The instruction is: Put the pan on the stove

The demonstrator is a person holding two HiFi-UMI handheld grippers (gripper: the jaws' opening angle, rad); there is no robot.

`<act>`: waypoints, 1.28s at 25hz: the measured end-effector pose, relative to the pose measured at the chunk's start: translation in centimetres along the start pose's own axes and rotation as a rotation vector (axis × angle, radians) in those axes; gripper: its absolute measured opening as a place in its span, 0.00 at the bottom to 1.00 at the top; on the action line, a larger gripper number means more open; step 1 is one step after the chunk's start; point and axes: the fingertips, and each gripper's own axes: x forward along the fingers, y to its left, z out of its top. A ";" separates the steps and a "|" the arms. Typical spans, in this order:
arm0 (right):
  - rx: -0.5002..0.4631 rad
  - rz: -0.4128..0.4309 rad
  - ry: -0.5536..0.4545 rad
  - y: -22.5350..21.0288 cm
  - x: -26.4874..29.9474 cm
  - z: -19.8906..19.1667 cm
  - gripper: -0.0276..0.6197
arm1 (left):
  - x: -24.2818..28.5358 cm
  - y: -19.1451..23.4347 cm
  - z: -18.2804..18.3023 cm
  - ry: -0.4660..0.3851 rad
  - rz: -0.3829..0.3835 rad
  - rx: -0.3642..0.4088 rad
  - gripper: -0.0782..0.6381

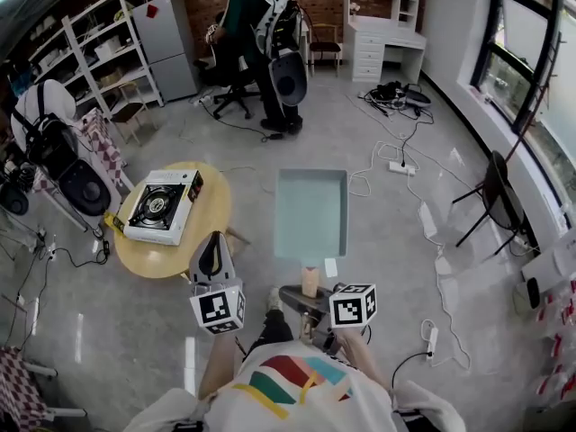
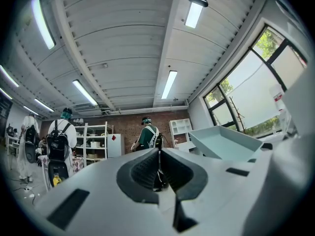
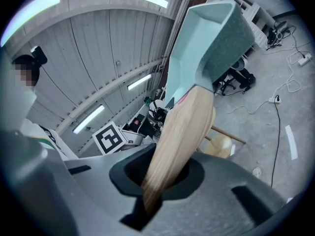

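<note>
A pale blue square pan (image 1: 310, 212) with a wooden handle (image 1: 310, 281) hangs in the air over the floor in front of me. My right gripper (image 1: 308, 299) is shut on that handle. In the right gripper view the handle (image 3: 183, 132) runs up from between the jaws of the right gripper (image 3: 156, 183) to the tilted pan (image 3: 212, 38). A white portable gas stove (image 1: 162, 207) sits on the round yellow table (image 1: 205, 234) to the pan's left. My left gripper (image 1: 214, 241) points towards the table's near edge, shut and empty (image 2: 158, 170). The pan (image 2: 224, 142) shows at its right.
A person (image 1: 256, 25) stands by an office chair at the back, and another with a backpack (image 1: 56, 147) at the left. White shelves (image 1: 99, 48), a grey fridge (image 1: 166, 48) and a white desk (image 1: 382, 39) line the walls. Cables (image 1: 400, 156) cross the floor. A black chair (image 1: 497, 201) stands right.
</note>
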 end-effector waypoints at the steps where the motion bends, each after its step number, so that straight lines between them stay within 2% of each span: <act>1: 0.003 -0.002 0.006 -0.4 0.3 0.1 0.07 | 0.7 0.1 -0.5 0.009 -0.011 -0.005 0.12; 6: 0.041 0.026 0.022 -2.0 3.3 1.9 0.07 | 4.4 1.0 -3.1 0.044 -0.042 -0.024 0.12; 10: 0.015 -0.028 0.023 -4.8 5.7 4.5 0.07 | 8.3 1.9 -4.3 0.049 -0.066 -0.039 0.12; 15: 0.023 -0.055 0.008 -8.2 8.1 8.2 0.07 | 13.5 3.1 -5.9 0.067 -0.080 -0.049 0.12; 18: 0.004 -0.099 0.019 -10.2 10.1 10.5 0.07 | 17.2 4.3 -6.3 0.060 -0.098 -0.022 0.12; 21: -0.010 -0.085 0.013 -11.6 12.9 13.9 0.07 | 21.4 5.7 -6.2 0.043 -0.113 0.004 0.12; 26: -0.023 -0.013 -0.052 -13.1 19.2 21.6 0.06 | 28.9 8.5 -4.9 -0.002 -0.160 -0.072 0.12; 30: -0.051 -0.007 -0.060 -14.1 23.1 25.8 0.06 | 33.1 11.1 -3.9 0.013 -0.175 -0.066 0.12; 32: -0.065 -0.010 -0.059 -14.7 24.2 27.5 0.05 | 34.8 12.5 -4.1 0.012 -0.154 -0.077 0.12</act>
